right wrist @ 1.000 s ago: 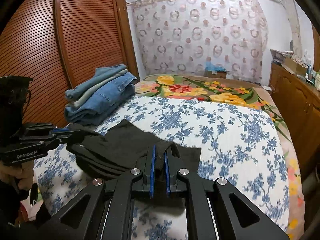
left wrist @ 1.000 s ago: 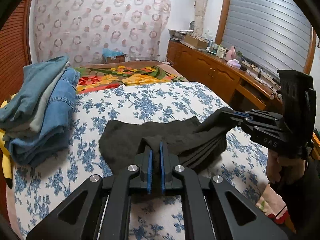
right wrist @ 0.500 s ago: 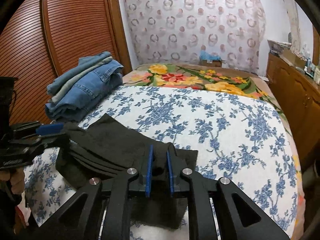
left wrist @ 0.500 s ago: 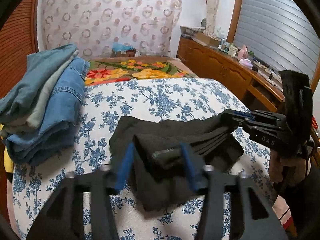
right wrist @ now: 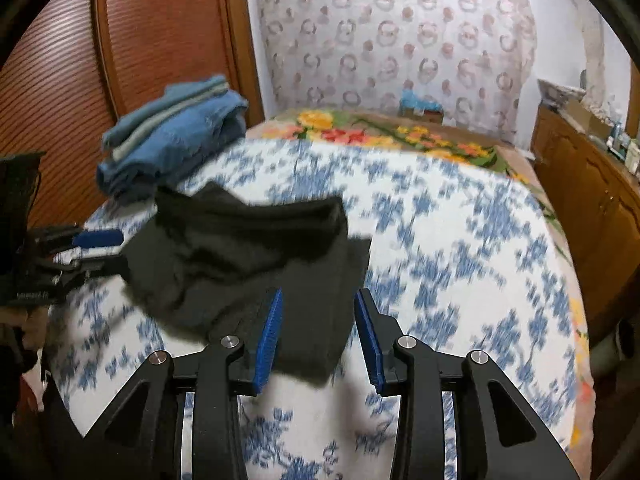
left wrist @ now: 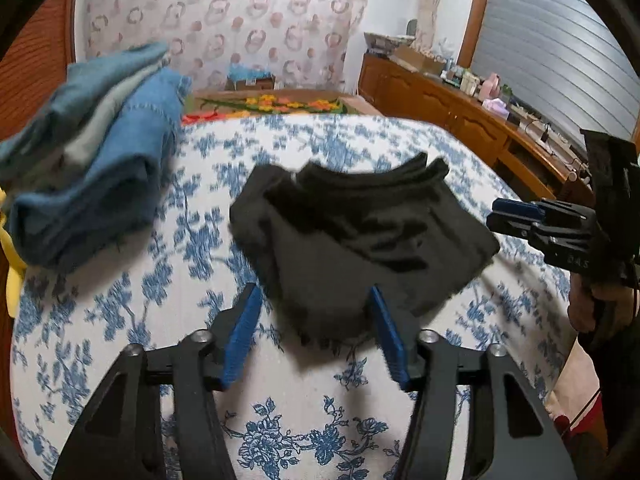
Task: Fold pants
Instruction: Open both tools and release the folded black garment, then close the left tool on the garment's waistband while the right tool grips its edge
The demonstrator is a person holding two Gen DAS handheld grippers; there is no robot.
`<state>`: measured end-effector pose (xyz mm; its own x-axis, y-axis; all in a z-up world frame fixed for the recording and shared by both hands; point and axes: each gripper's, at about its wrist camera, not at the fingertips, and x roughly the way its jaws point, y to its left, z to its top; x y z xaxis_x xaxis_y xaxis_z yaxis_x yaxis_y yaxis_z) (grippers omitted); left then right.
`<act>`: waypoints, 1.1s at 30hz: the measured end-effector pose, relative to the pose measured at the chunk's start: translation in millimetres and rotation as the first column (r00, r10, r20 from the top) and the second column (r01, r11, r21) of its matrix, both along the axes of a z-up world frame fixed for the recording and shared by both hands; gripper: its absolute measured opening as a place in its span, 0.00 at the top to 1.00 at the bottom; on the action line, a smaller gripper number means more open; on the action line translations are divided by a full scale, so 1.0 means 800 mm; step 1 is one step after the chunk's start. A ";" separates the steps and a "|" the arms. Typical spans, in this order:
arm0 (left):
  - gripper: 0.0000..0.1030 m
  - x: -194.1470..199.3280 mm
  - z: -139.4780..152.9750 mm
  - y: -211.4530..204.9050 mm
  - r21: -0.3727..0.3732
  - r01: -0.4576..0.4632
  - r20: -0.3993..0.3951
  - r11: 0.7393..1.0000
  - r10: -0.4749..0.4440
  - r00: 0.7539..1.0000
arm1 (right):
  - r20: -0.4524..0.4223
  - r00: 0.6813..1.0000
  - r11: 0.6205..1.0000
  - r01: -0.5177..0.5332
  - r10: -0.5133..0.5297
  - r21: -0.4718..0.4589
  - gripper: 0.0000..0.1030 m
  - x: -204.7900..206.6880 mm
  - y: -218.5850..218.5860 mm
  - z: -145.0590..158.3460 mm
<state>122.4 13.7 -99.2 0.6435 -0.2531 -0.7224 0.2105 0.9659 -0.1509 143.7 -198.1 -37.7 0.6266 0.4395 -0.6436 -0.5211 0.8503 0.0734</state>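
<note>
black tool (left wrist: pixel 316 332), blue pads (left wrist: pixel 242 334), silver screws

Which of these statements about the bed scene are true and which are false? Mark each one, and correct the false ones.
1. The black pants lie folded on the floral bedspread. True.
2. The left gripper is clamped on the pants. False: its jaws stand apart, pads clear of the cloth.
3. A stack of blue jeans sits beside the wooden wardrobe. True.
4. The right gripper is shut. False: its jaws are open.
</note>
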 end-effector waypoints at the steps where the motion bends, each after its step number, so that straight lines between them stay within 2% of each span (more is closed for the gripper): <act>1: 0.55 0.001 -0.003 -0.001 -0.004 0.007 -0.008 1.000 -0.007 1.000 | -0.011 1.000 1.000 0.000 0.001 0.005 0.63 0.000 -0.001 -0.004; 4: 0.59 0.002 -0.007 -0.007 0.004 0.027 -0.013 1.000 -0.027 1.000 | -0.054 0.998 0.999 -0.015 0.016 0.030 0.63 0.006 -0.001 -0.010; 7: 0.59 0.005 -0.012 -0.009 0.010 0.028 -0.026 1.000 -0.028 0.999 | -0.075 0.997 1.000 -0.014 0.015 0.007 0.64 0.012 0.003 -0.016; 9: 0.59 0.007 -0.016 -0.008 0.009 0.028 -0.034 1.000 -0.027 0.999 | -0.092 0.996 1.000 -0.016 0.016 0.007 0.68 0.017 0.004 -0.021; 10: 0.61 0.007 -0.017 -0.008 0.007 0.029 -0.034 1.000 -0.028 0.999 | -0.101 0.995 1.000 -0.015 0.016 0.010 0.76 0.019 0.004 -0.023; 11: 0.66 0.007 -0.017 -0.007 0.002 0.032 -0.033 0.999 -0.032 0.999 | -0.107 0.994 1.000 -0.018 0.019 0.014 0.80 0.021 0.004 -0.025; 12: 0.71 0.007 -0.017 -0.007 -0.004 0.036 -0.031 0.999 -0.036 0.999 | -0.111 0.993 0.999 -0.027 0.029 0.018 0.89 0.022 0.005 -0.026; 13: 0.83 0.006 -0.015 -0.006 -0.012 0.039 -0.023 0.999 -0.039 0.999 | -0.109 0.993 0.999 -0.035 0.037 0.017 0.95 0.021 0.006 -0.026; 16: 0.88 -0.002 -0.003 0.000 -0.018 0.027 0.007 0.999 -0.026 1.000 | -0.066 0.998 1.000 -0.017 0.018 0.016 0.97 0.013 0.000 -0.018; 23: 0.88 -0.033 0.019 0.004 -0.038 0.035 0.049 0.999 -0.033 0.998 | -0.039 0.999 0.999 -0.035 0.036 0.039 0.97 -0.025 -0.018 -0.003; 27: 0.88 -0.050 0.021 0.005 -0.044 0.046 0.048 0.998 -0.043 0.998 | -0.031 0.999 0.998 -0.035 0.037 0.051 0.97 -0.044 -0.026 -0.001; 33: 0.88 -0.064 0.007 0.009 -0.050 0.043 0.010 0.998 -0.043 0.999 | -0.035 0.999 0.997 -0.038 0.040 0.061 0.97 -0.070 -0.037 -0.001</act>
